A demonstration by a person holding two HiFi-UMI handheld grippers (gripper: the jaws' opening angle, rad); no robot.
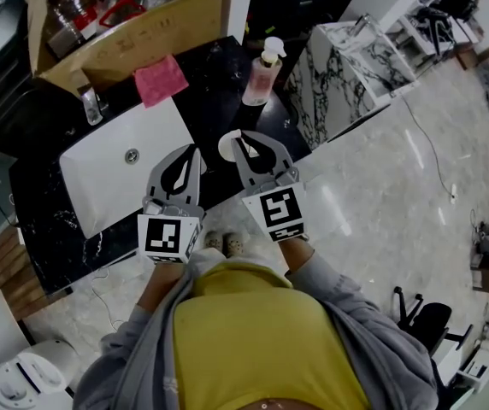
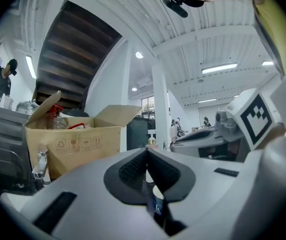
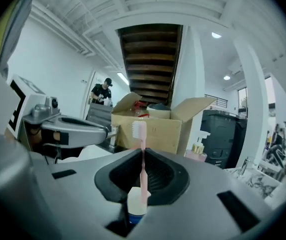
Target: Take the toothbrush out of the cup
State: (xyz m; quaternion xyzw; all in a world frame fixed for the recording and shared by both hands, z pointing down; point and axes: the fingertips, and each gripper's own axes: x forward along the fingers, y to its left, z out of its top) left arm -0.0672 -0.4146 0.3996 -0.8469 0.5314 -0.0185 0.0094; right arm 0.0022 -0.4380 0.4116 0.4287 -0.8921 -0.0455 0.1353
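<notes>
- Right gripper view: toothbrush (image 3: pixel 142 174), pink, stands upright with its bristle head on top. The handle runs down to the mouth of the cup (image 3: pixel 135 200), a white cup with a blue lower part.
- I cannot tell from this view whether the handle's lower end is inside the cup or just above its rim.
- Right hand-held gripper (image 3: pixel 143 153): jaws closed together on the handle, roughly at mid-length, below the bristles. The grip looks centred on the pads.
- Handling estimate: the brush is light, stiff and thin, with a smooth plastic handle that could pivot or slip in the pads. The mid-handle hold seems right to me. A straight vertical lift should keep the tip from catching the rim.
- The cup looks small and light, and nothing holds it. My guess is that it could tip or ride up with the brush if I pull at an angle.
- Left hand-held gripper (image 2: pixel 147 151): jaws together with nothing between the pads. The cup shows only through the gap low behind them.
- Head view: the cup sits on the black marble tabletop (image 1: pixel 219 67), just right of the white sink (image 1: pixel 125 173), under the right tips. The left tips are just beside it.
- Further out: a soap bottle (image 1: pixel 262 73) behind the cup, a pink cloth (image 1: pixel 161 79) by the sink's back edge, and a cardboard box (image 1: pixel 142 32) at the far corner.
</notes>
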